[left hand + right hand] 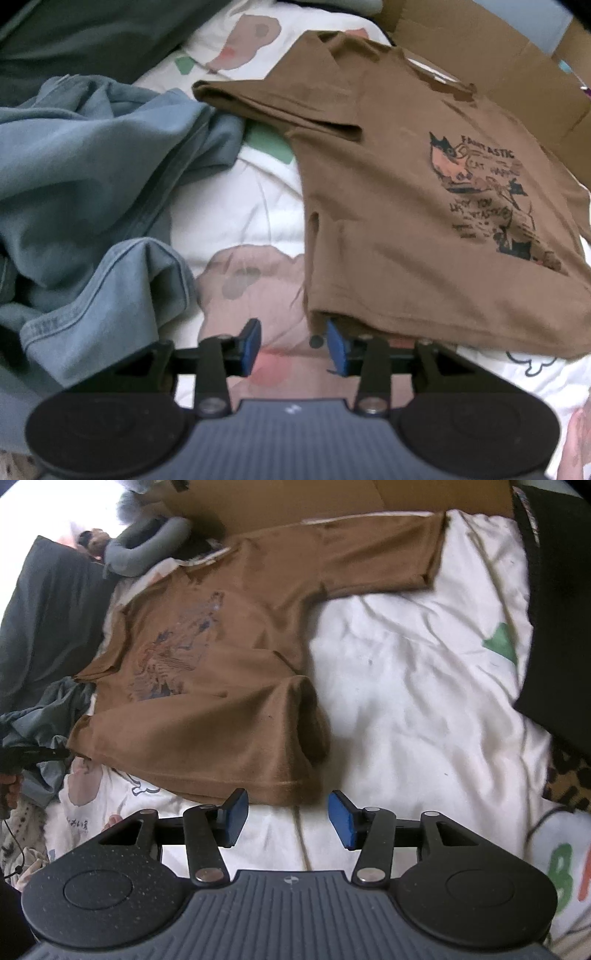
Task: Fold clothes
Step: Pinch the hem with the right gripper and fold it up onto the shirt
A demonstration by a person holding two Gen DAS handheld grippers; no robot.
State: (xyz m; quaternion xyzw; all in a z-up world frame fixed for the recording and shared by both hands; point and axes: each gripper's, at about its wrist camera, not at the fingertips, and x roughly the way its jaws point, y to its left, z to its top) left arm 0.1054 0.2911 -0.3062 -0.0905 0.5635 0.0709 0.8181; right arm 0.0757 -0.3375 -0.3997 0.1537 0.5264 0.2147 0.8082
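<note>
I have the brown printed cotton T-shirt (207, 686) spread flat on the white patterned bed quilt (406, 686), unfolded. Left hand-held gripper (293, 341) and right hand-held gripper (288, 818) both gape empty at its hem; next, I'd say, pinch a side edge.

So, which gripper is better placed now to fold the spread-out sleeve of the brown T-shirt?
Probably the right gripper. It is open and empty at the hem of the brown T-shirt, and the spread sleeve lies on its side. The left gripper, also open, faces the already folded side.
</note>
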